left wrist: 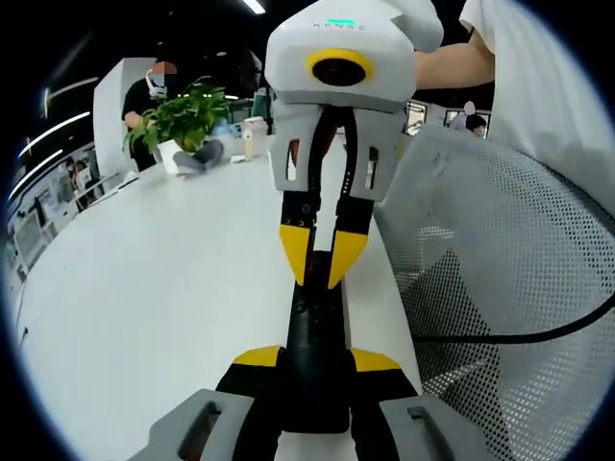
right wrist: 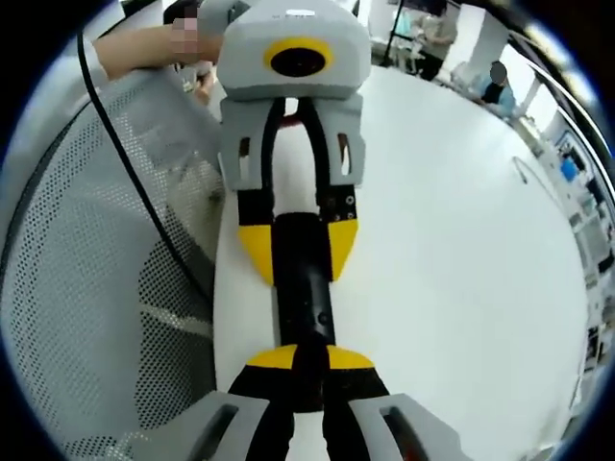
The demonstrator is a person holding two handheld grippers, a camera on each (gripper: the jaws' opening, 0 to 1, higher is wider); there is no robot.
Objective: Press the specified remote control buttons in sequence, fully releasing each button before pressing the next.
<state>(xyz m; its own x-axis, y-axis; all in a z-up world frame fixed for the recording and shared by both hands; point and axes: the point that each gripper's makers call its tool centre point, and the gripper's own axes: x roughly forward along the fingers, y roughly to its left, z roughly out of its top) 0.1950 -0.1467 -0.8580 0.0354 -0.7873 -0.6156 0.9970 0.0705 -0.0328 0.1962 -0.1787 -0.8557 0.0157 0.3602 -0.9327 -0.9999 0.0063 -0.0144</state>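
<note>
In the left gripper view, the left gripper (left wrist: 317,360) is clamped on one end of the slim black bar-shaped remote control (left wrist: 317,331), steadying it above the white table (left wrist: 144,288); the right gripper (left wrist: 322,264) faces it, yellow tips together over the remote, likely for pressing. In the right gripper view, the right gripper (right wrist: 309,363) has its jaws nearly together on the remote (right wrist: 306,288), while the left gripper (right wrist: 298,252) grips the far end beside a grey mesh chair back (right wrist: 96,288).

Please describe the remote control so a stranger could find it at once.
Find the big white table and its edge beside the mesh chair. There the left gripper and right gripper face each other. The remote control is the one long black bar joining their yellow tips.
</note>
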